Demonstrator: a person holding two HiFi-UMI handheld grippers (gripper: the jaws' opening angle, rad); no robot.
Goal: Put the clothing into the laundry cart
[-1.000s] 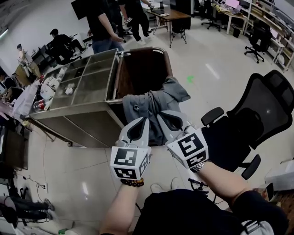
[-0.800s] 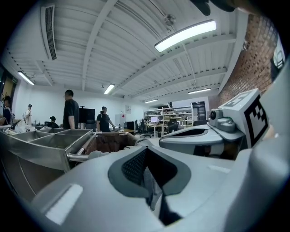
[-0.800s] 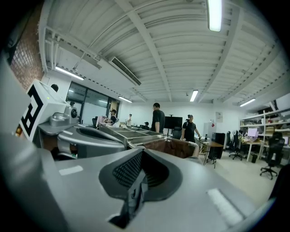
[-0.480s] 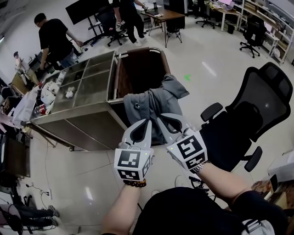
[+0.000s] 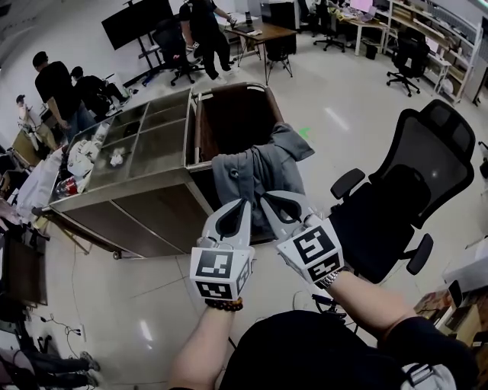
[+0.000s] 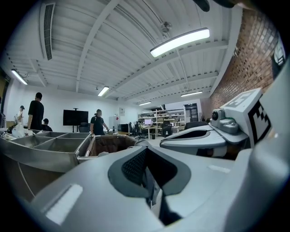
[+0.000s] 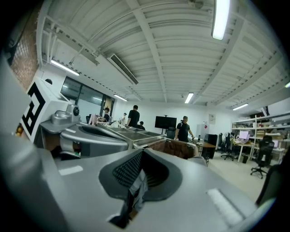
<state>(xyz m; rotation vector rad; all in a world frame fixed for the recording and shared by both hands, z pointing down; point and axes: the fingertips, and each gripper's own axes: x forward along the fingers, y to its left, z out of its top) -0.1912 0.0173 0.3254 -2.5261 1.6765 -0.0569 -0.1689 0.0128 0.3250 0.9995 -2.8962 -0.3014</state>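
Pinching grey garment (image 5: 252, 171), left gripper (image 5: 245, 202) fingers closed; right gripper (image 5: 265, 197) likewise

One grey cloth garment (image 5: 255, 171). One steel laundry cart (image 5: 152, 217), with one brown bin (image 5: 229, 114) at its end. Two white tongs, the left tongs (image 5: 245, 204) and the right tongs (image 5: 264, 199), each bearing one cube of square markers (image 5: 217, 273). One big black mesh office chair (image 5: 427, 167) close by, and at least two smaller black chairs (image 5: 404, 53) at the floor's far edge. One dark flat screen on a stand (image 5: 137, 21). One brown wooden counter (image 5: 268, 32). Three people in black clothes (image 5: 52, 80) show plainly; a possible fourth at the far left is too small to be sure of.
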